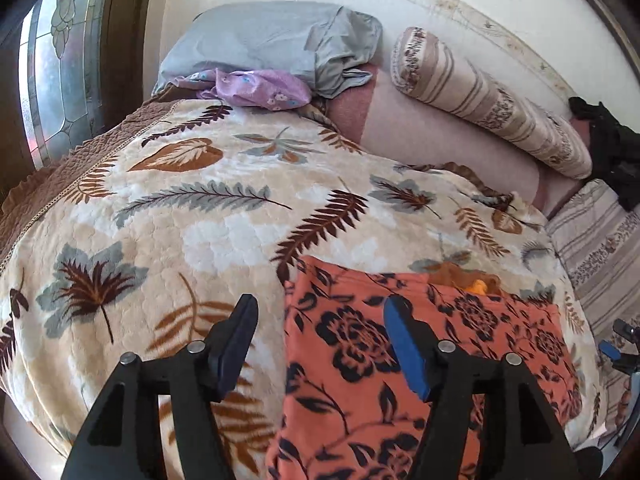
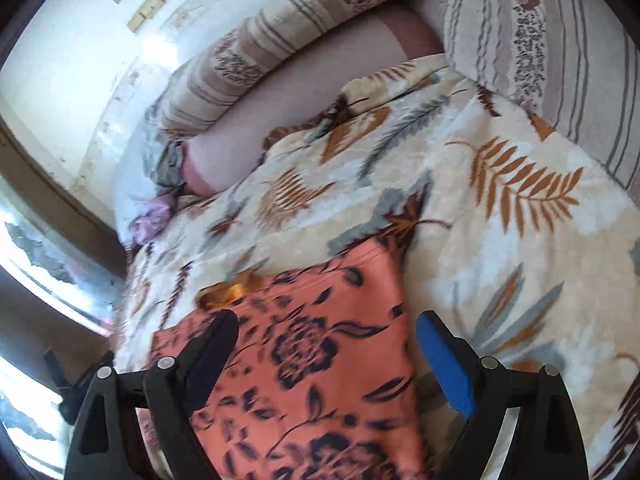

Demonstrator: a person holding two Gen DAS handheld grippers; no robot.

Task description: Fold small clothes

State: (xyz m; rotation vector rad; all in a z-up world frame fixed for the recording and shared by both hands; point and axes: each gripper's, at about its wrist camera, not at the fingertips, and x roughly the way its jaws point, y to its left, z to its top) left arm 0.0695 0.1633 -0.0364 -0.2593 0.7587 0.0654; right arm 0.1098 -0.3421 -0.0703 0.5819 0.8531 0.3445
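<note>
with both jaws spread and holding nothing, the left hand-held gripper (image 1: 320, 312) and right hand-held gripper (image 2: 328, 328) hover over the orange floral garment (image 1: 420, 360), which lies flat at lower centre on the bed's leaf-print blanket (image 1: 200, 220). it looks folded once, though blur hides the layers; further folds probably remain.

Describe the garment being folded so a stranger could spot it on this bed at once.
Start with the cream blanket printed with brown and grey leaves that covers the bed. On its near edge, just ahead of both tools, lies the orange garment, flat with straight edges. It is the only salmon-orange cloth with dark navy flowers; the lilac floral cloth lies far off by the grey pillow.
</note>
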